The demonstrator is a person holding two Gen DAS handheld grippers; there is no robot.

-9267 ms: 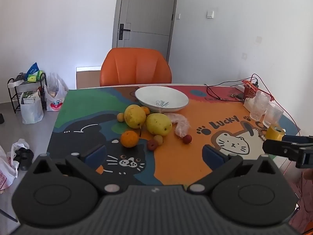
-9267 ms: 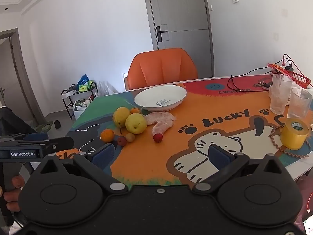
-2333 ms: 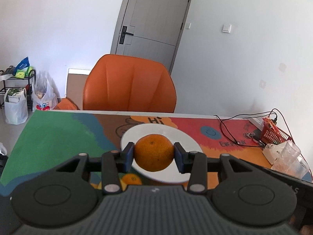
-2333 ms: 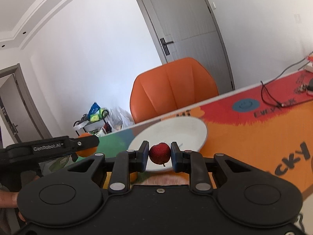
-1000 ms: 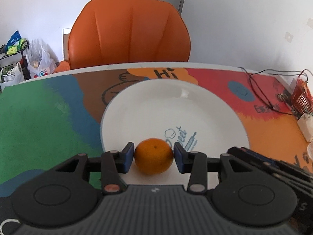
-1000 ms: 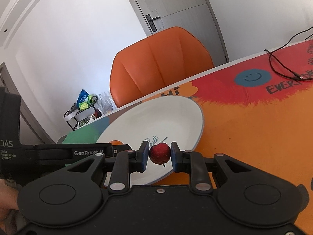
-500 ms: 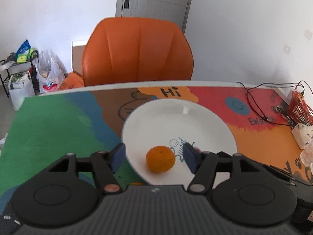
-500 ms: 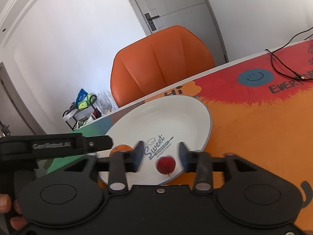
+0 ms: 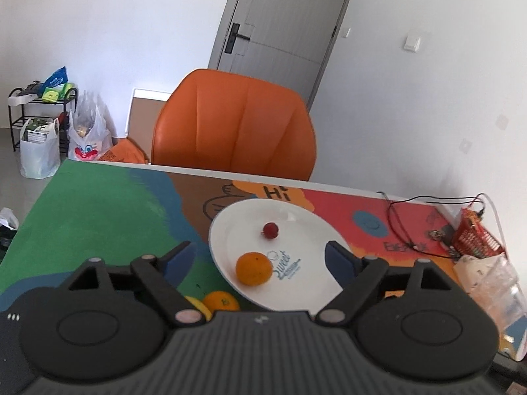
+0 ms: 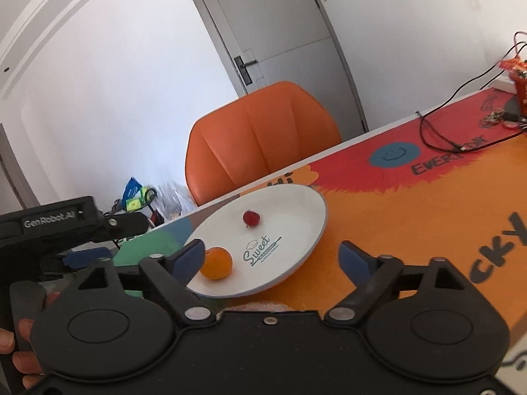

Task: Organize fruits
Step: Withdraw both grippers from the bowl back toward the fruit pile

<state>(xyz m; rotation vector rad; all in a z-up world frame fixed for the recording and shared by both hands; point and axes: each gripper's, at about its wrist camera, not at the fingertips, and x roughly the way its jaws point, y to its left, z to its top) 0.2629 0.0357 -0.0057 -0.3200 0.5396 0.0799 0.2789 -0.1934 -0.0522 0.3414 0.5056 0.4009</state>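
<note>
Orange and red berry sit apart on the white plate. Your left gripper and right gripper are opening wide, holding nothing.

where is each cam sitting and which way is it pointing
Left wrist: sits on the left gripper, looking forward and down at the plate with the orange and red fruit; its own opening fingers show, nothing between them.
Right wrist: sits on the right gripper, facing the same plate from its right side; its opening, empty fingers, the left gripper's side and a hand show.
Shared: plate, both fruits, orange chair, door.
</note>
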